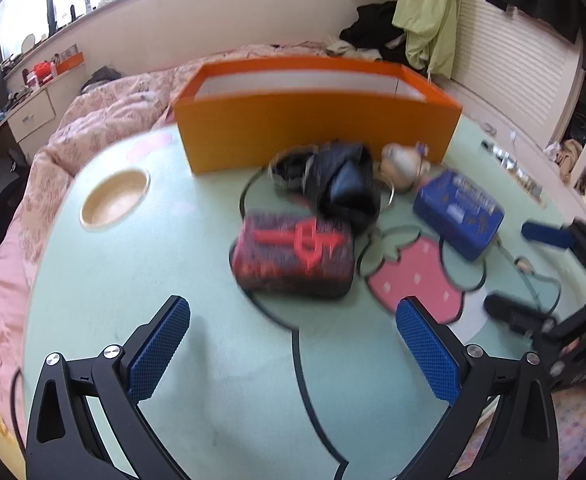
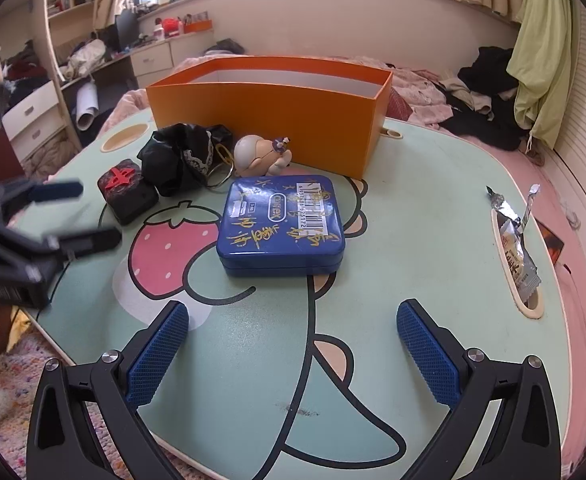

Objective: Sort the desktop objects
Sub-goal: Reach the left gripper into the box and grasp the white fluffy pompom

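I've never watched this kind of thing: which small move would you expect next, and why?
Probably the right tongs ease forward toward the blue tin. They are open, hold nothing, and the tin lies straight ahead, nearest them, in front of the orange box where sorted items would likely go.

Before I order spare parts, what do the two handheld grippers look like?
Both match. The left gripper and right gripper have black angular plastic frames with cut-out openings, silver round screw heads at the joints, and flat rectangular finger pads in blue with a fine cross-hatched texture. No cables, sleeves or markings show clearly.
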Demonstrator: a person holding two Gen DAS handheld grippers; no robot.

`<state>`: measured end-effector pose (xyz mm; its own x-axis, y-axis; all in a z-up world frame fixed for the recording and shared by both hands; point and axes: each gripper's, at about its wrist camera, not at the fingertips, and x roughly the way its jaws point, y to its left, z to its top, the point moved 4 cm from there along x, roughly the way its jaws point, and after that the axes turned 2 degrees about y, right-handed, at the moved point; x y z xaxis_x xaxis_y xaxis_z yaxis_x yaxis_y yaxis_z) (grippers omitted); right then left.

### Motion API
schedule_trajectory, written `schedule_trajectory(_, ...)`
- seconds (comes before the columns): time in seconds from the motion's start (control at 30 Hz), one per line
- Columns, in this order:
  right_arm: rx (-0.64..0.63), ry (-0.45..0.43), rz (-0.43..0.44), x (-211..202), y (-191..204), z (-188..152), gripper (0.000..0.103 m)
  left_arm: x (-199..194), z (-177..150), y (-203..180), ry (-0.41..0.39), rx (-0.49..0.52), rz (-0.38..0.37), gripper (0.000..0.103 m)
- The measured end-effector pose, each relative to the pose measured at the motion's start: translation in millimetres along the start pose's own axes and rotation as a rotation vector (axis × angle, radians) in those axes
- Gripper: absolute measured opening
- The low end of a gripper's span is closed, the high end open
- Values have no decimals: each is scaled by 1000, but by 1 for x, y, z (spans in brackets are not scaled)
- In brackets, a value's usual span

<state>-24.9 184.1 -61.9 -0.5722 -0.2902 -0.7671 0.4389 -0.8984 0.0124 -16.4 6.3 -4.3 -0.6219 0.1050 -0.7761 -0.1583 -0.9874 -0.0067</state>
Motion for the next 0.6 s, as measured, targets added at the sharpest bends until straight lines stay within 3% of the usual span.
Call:
schedule_trajectory(0.1,0,0,0,0,0,0,103,-22,45,1,-74,23,-20,103)
schedule_trajectory(0.2,0,-1,1,0,0,0,103,-21,101,9,-77,25,-2,100)
schedule_trajectory(0.27,1,-2,2,-1,1,0,103,-2,133,12,-23,34,3,86)
schedule_trajectory(0.37,1,-5,5,-1,1,0,103,48,165,19,131,30,25,62)
schedule_trajectory(0.5,5,-10,6,-2,0,-1,103,108,180,29,281,27,112,58)
schedule_trajectory(0.6,7,-13,9,-2,-1,0,103,136,181,30,340,33,149,58)
